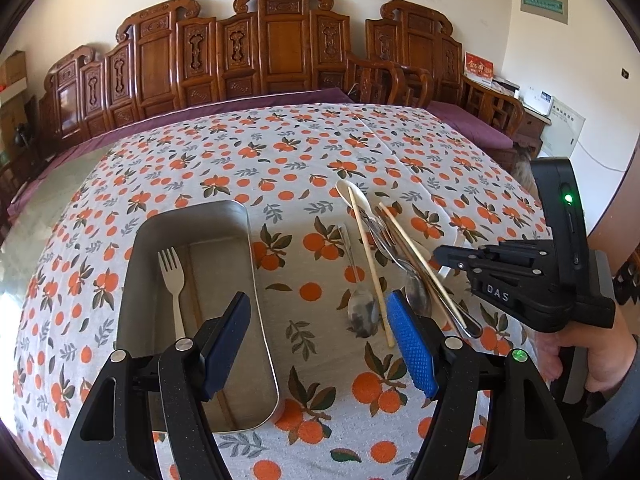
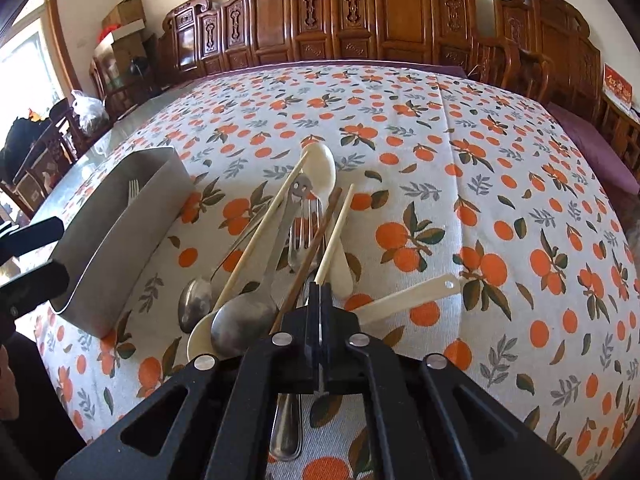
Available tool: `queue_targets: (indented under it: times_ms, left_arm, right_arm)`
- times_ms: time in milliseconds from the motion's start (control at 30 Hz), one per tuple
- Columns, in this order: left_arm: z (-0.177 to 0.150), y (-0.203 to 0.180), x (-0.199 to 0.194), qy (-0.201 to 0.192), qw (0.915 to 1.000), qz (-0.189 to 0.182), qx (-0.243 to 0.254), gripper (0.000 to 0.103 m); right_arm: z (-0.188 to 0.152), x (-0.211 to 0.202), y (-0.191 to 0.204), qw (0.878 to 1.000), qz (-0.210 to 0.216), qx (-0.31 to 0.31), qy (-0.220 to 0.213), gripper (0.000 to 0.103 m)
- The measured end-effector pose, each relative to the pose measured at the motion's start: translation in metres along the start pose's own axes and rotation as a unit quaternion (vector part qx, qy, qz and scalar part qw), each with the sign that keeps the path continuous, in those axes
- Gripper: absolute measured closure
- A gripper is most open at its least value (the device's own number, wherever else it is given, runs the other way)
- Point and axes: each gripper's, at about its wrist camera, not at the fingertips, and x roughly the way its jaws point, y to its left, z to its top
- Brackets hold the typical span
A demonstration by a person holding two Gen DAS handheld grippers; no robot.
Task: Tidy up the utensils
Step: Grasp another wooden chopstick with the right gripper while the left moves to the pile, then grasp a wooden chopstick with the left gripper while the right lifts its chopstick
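Inside steel tray [image 1: 256, 264], one pale fork [image 1: 173, 280], other utensils [image 2: 296, 232] piled beside

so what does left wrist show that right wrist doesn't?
Left wrist only: the metal tray's interior, a white fork lying flat in it, and the open left claw. Right wrist only: the right claw shut over the pile, and a white handle beside it. Both: the tray, chopsticks and metal spoons on the orange-print cloth.

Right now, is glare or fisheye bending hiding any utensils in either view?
Left wrist: daylight glare only on the bare table edge; tray and fork sharp. Right wrist: pile evenly lit, rim strongly bent, right claw hides the handles.
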Motion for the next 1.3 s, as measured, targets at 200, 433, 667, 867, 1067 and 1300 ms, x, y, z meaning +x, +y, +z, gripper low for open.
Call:
queue_targets:
  times_ms: [200, 433, 667, 867, 1067, 1300]
  left_arm:
    - [-0.001, -0.006, 0.002, 0.002, 1.0, 0.0, 0.004, 0.036]
    - [0.0, -0.007, 0.003, 0.004, 1.0, 0.0, 0.006, 0.036]
    - [0.007, -0.018, 0.007, 0.01, 0.9995, 0.007, 0.028, 0.036]
    - [0.019, -0.031, 0.025, 0.025, 0.9987, -0.014, 0.041, 0.044]
    - [0.033, -0.036, 0.056, 0.056, 0.9973, -0.042, 0.024, 0.064]
    - [0.044, -0.052, 0.084, 0.078, 0.9952, -0.045, 0.038, 0.078]
  right_arm:
    - [0.009, 0.017, 0.005, 1.0, -0.019, -0.006, 0.012, 0.097]
    - [0.011, 0.022, 0.004, 1.0, -0.014, 0.01, 0.019, 0.096]
    - [0.014, -0.005, -0.022, 0.999, 0.007, 0.046, -0.016, 0.097]
    - [0.013, -0.019, -0.046, 0.997, 0.007, 0.07, -0.031, 0.097]
    - [0.01, -0.021, -0.054, 0.997, 0.008, 0.074, -0.032, 0.097]
    - [0.009, -0.022, -0.056, 0.996, 0.011, 0.081, -0.033, 0.097]
